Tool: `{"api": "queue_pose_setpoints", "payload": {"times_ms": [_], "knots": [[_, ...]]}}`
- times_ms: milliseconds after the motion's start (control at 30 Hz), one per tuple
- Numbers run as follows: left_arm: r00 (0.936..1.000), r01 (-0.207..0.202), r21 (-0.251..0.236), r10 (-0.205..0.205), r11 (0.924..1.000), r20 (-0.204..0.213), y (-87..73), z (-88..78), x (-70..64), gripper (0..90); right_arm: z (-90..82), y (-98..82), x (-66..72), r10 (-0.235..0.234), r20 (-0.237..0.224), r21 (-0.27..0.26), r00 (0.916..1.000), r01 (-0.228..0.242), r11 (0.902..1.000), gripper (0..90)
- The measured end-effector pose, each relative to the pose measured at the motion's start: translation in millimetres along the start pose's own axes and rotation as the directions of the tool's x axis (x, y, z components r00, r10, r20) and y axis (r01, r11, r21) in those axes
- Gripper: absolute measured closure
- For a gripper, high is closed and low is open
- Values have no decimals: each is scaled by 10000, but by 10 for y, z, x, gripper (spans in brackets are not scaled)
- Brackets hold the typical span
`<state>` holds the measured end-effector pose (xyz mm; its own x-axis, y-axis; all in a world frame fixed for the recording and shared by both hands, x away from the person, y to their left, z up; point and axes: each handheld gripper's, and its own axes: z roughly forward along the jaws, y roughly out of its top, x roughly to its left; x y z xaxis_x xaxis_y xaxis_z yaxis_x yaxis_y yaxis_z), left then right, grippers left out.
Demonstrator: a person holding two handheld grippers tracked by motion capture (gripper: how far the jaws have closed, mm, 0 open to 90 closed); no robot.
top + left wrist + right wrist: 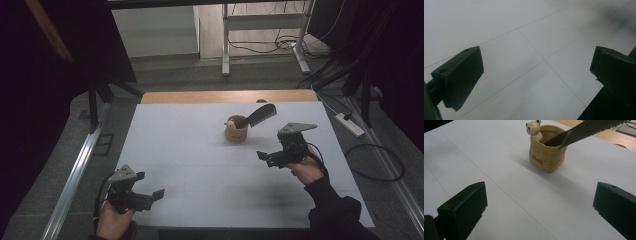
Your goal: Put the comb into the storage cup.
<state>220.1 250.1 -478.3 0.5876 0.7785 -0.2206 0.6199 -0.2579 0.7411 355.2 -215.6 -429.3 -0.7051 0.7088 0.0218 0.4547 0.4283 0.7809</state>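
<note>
White table (200, 190): comb (261, 115) stands in bear pot (236, 129); right gripper (270, 157) and left gripper (150, 197), jaws spread, empty; work likely done.

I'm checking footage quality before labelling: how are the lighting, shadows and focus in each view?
High view: dim, its edges nearly black, while the white table is evenly lit. Left gripper view: soft, the left claw blurred, with a dark smudge of shadow at top right. Right gripper view: sharpest, the bear pot and the comb crisp, the pot casting a soft shadow; the right claw is out of focus.
</note>
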Motion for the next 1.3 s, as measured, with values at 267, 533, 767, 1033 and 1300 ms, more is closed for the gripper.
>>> {"api": "queue_pose_setpoints", "payload": {"times_ms": [267, 533, 767, 1033, 1300], "knots": [[10000, -83, 115, 83, 9999, 8, 5, 12, -9, 0, -78, -44, 45, 36, -132, -58, 9999, -37, 10000, 0], [10000, -55, 105, 55, 9999, 65, 2, 11, -5, 0, -163, -116, 46, 185, -275, -69, 9995, -187, 9998, 0], [9999, -7, 28, 7, 10000, 146, -4, 3, 3, 0, -222, -218, 28, 270, -179, 37, 9995, -270, 9996, 0], [9998, -22, 44, 21, 10000, 187, -4, 5, 4, 0, -319, -289, 35, 320, -124, -37, 9994, -320, 9995, 0], [9998, -20, 46, 19, 10000, 212, -4, 5, 5, 0, -389, -353, 41, 308, 9, -5, 9995, -308, 9995, 0]]}}
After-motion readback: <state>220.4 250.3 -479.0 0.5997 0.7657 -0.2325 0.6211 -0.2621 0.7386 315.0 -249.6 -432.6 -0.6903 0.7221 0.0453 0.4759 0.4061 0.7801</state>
